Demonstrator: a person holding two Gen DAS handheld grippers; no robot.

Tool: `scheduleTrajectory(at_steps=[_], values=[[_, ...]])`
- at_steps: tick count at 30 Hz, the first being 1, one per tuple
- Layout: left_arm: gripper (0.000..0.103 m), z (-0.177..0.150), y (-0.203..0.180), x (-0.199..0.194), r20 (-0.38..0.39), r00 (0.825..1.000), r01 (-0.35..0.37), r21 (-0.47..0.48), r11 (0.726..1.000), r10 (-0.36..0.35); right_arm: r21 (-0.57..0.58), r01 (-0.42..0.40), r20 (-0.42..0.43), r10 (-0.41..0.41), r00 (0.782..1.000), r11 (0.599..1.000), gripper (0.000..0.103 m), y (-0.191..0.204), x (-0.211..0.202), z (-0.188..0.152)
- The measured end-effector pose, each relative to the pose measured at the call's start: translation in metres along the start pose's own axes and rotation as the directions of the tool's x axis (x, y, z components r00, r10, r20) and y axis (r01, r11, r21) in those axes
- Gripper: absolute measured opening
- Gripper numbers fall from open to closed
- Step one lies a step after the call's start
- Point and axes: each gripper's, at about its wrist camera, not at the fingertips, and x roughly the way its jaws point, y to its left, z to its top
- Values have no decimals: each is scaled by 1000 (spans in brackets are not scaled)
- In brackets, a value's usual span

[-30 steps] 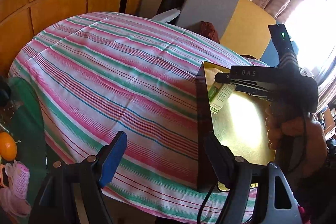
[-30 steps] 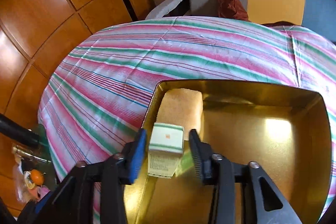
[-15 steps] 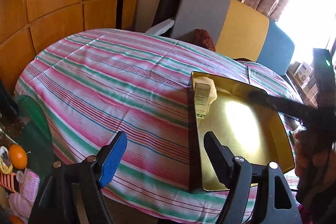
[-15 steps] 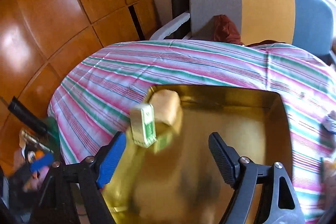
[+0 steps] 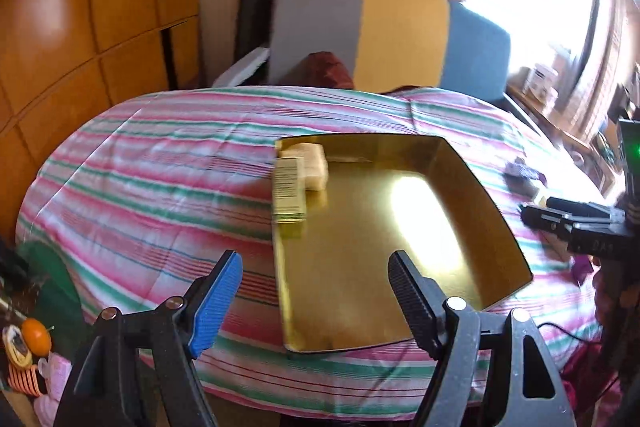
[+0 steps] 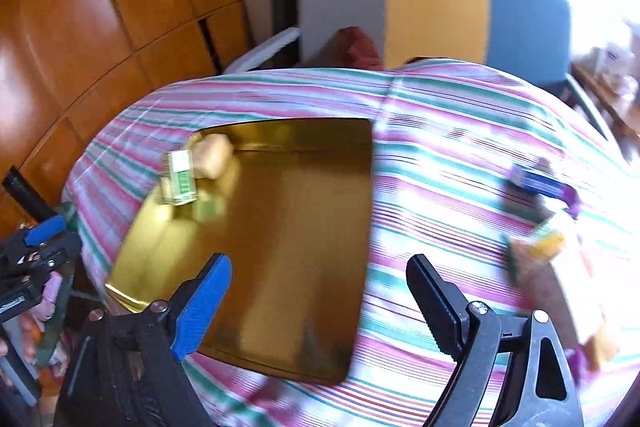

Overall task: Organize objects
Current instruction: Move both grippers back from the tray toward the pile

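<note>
Nearest to each camera, 2 hand-held grippers hang over a table covered in a pink, green and white striped cloth (image 5: 152, 163). Both carry 1 blue finger pad and 1 black one.

From the left wrist camera, the left gripper (image 5: 316, 291) has its jaws spread wide with nothing between them. It hovers over the near edge of a shallow gold tray (image 5: 492, 211) and the cloth beside it. Low at the left edge of this view, an orange (image 5: 36, 333) lies among clutter.

From the right wrist camera, the right gripper (image 6: 318, 301) is opening, its jaws wide apart and holding nothing. Below it lie the tray's near right corner and striped cloth.

Inside the tray, at its far left corner, a small green-and-white box (image 6: 180, 177) stands upright against the left wall. Just behind it, touching or nearly touching, sits a pale beige block (image 6: 212, 157), possibly a sponge; blur hides its detail. All other parts of the tray floor are bare gold, with a bright patch of sunlight.

To the right of the tray, well apart from it, several small items lie on the cloth: a blue and purple package (image 6: 540, 181) and, nearer, a blurred yellow-and-brown object (image 6: 548, 247).

Beyond the table stands a chair (image 5: 400, 35) with a grey, yellow and blue back. Wooden panelling (image 5: 80, 19) fills the left, and a sunlit curtained window the far right.
</note>
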Motion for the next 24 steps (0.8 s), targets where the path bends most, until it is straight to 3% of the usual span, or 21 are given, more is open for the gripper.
scheduleTrajectory(at_steps=[6, 15, 19, 24], values=[[77, 2, -39, -1, -4, 999, 40, 86, 996, -40, 100, 89, 33, -92, 995, 991, 92, -64, -27, -9], [77, 7, -83, 2, -23, 995, 96, 170, 981, -94, 238, 194, 80, -218, 973, 952, 102, -153, -64, -16], [77, 7, -99, 5, -39, 993, 119, 191, 974, -114, 333, 237, 88, -280, 956, 913, 103, -197, -75, -24], [77, 7, -117, 8, -64, 988, 153, 218, 964, -143, 480, 267, 95, -352, 931, 836, 103, -251, -83, -50]])
